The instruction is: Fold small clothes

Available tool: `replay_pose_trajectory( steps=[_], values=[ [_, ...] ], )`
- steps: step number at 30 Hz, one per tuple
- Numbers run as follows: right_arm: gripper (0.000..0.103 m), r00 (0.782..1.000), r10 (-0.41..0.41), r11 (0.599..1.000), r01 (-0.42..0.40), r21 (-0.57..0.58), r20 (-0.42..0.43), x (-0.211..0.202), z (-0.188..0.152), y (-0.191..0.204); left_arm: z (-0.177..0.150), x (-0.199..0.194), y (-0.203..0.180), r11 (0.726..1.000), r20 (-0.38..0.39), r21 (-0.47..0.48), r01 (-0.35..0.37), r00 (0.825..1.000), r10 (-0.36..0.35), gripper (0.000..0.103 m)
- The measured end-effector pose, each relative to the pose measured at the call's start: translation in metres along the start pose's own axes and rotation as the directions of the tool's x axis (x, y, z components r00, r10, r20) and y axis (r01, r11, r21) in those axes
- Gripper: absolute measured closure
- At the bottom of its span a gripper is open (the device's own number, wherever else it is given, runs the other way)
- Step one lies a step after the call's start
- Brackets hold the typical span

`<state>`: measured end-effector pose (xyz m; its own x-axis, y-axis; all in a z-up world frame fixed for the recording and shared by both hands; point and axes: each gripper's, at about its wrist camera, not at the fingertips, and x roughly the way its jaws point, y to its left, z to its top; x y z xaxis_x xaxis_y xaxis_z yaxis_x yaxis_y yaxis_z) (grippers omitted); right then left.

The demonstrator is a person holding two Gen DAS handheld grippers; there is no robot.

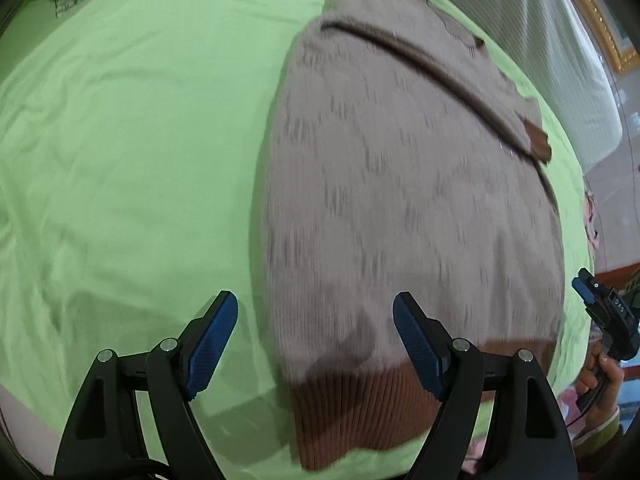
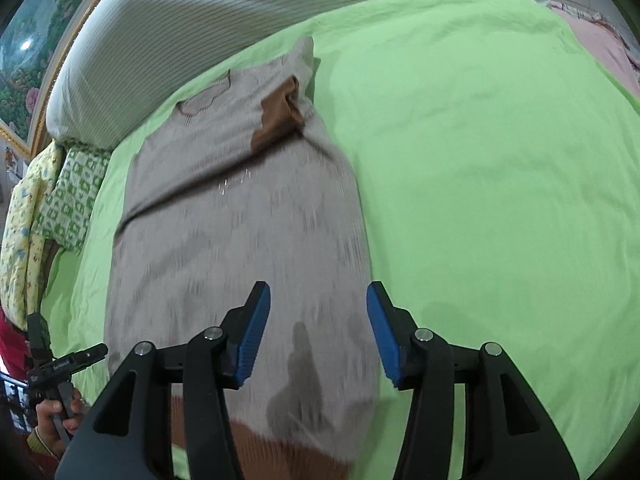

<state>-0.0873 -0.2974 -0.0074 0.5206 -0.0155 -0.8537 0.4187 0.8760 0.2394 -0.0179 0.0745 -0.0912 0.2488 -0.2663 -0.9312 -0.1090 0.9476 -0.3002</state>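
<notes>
Left wrist view shows the left gripper (image 1: 316,344) hanging with its jaws spread wide and nothing between them, above the left corner of the brown ribbed hem (image 1: 360,412) of a beige knit sweater (image 1: 400,184). The sweater lies lengthwise on the green bedsheet (image 1: 132,152), both sleeves already folded across the body, a brown cuff (image 1: 538,142) resting near the far edge. From the right wrist view, the right gripper (image 2: 318,332) is also parted and empty, over the hem's right edge; a white bolster (image 2: 240,12) lies beyond the collar.

The step in hand appears to be taking the hem for a bottom-to-top fold. Doing it well calls for each gripper to pinch all layers at its own hem corner, level with the other, then lift and carry together so the fold line stays straight and the tucked sleeves do not slide out. Uneven lifting would skew the stack.
</notes>
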Motion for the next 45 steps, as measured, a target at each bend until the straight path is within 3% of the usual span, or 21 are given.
replay_pose_trajectory(
  steps=[4,13,25,28,29,31,32,33,40,45],
  values=[
    [0.051,0.999,0.007,1.000,-0.007,-0.002,-0.038,-0.005,-0.026,-0.004,-0.028,0.003,0.001,0.999,-0.062,0.004,0.032,0.998,-0.032,0.023],
    [0.051,0.993,0.031,0.999,-0.030,0.011,-0.116,-0.008,-0.078,-0.006,-0.066,0.003,-0.004,0.996,-0.112,0.028,0.080,0.991,-0.077,0.021],
    [0.051,0.977,0.144,0.989,-0.136,0.061,-0.157,-0.004,-0.110,0.003,-0.074,0.008,-0.007,0.994,-0.084,-0.002,0.108,0.991,-0.107,0.022],
    [0.051,0.965,0.185,0.983,-0.179,0.046,-0.185,0.003,-0.115,0.008,-0.074,0.008,-0.012,0.996,-0.080,0.038,0.083,0.994,-0.080,0.030],
    [0.052,0.966,0.182,0.983,-0.178,0.039,-0.183,0.003,-0.118,0.010,-0.074,0.009,-0.014,0.996,-0.075,0.053,0.073,0.995,-0.069,0.039],
    [0.065,0.965,0.184,0.983,-0.180,0.041,-0.187,0.004,-0.118,0.009,-0.073,0.007,-0.013,0.995,-0.064,0.077,0.065,0.996,-0.060,0.065],
    [0.081,0.964,0.186,0.982,-0.179,0.057,-0.189,0.005,-0.118,0.006,-0.072,0.007,-0.012,0.994,-0.066,0.081,0.074,0.995,-0.069,0.091],
    [0.092,0.963,0.192,0.981,-0.181,0.075,-0.190,0.006,-0.117,0.001,-0.071,0.007,-0.010,0.992,-0.076,0.077,0.100,0.993,-0.094,0.094],
    [0.094,0.950,0.285,0.957,-0.276,0.084,-0.125,-0.011,-0.101,0.007,-0.057,-0.029,-0.019,0.969,0.020,0.106,0.222,0.974,-0.226,0.095],
    [0.094,0.933,0.359,0.931,-0.357,0.071,-0.028,-0.028,-0.067,0.026,-0.024,-0.058,-0.034,0.954,0.101,0.122,0.274,0.953,-0.287,0.096]
  ],
)
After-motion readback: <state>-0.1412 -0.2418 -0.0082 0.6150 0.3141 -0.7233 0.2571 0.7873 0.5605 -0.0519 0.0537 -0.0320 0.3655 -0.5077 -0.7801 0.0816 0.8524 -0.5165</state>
